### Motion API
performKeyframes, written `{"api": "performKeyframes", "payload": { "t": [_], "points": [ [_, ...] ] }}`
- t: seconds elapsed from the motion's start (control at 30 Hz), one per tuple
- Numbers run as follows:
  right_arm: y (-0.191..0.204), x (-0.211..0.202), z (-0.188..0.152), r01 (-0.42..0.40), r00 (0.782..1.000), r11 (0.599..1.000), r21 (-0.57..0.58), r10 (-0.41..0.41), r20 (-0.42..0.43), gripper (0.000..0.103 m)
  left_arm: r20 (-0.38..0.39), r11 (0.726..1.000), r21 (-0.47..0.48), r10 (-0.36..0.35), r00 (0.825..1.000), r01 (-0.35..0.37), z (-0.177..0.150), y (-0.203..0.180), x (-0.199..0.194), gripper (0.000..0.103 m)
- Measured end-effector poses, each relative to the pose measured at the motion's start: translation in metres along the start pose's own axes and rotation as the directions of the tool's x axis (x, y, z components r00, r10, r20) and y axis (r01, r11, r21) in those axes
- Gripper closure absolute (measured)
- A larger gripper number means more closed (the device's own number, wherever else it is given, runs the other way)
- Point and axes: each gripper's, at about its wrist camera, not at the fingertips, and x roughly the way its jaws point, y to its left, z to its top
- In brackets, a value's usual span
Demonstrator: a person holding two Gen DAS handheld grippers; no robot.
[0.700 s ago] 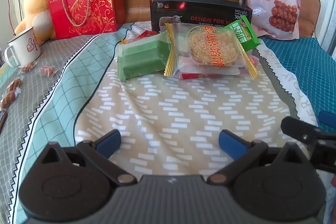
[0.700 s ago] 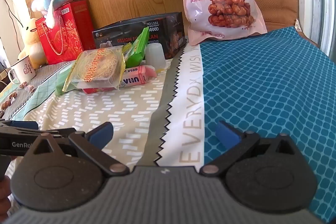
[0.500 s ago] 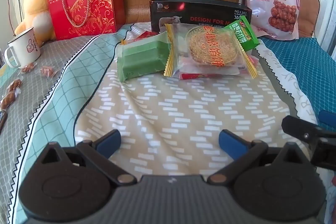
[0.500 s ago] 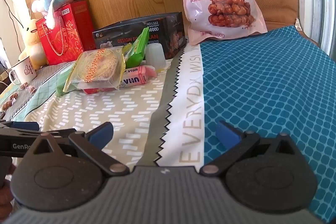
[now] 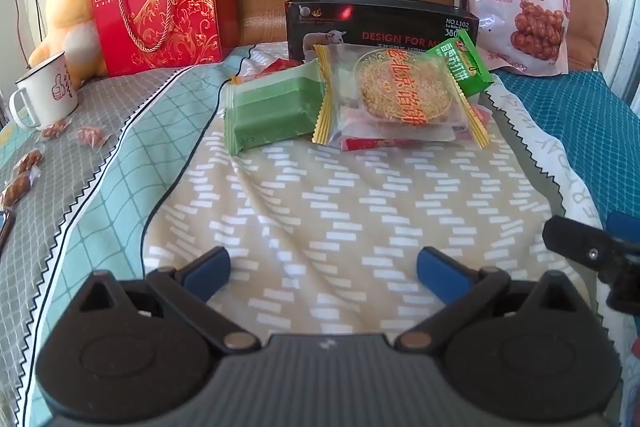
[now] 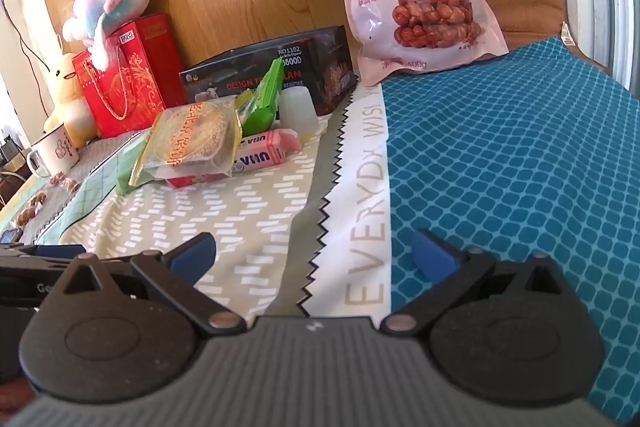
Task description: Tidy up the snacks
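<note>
Above a patterned bedspread (image 5: 320, 211), the left gripper (image 5: 324, 269) and right gripper (image 6: 314, 253) hover as 0.7 seconds earlier, jaws wide apart and empty. Snack pile (image 5: 360, 99) lies untouched near the headboard; sorting seems unstarted.

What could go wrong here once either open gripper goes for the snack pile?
1. The round cake packet lies on top of other packets; pulling it may drag the pink pack along.
2. The green wafer packet leans against the black box and could tip over.
3. The left gripper and right gripper are close together and may collide.
</note>
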Motion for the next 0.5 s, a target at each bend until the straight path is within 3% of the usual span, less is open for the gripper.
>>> {"api": "performKeyframes", "payload": {
  "t": [0.5],
  "points": [
    [0.002,-0.0001,-0.0006,0.008,1.0,1.0,-0.01,-0.008,0.004,0.0,0.014,1.0,0.009,-0.021,1.0,0.02,-0.0041,0.004,-0.0043,0.0]
  ]
}}
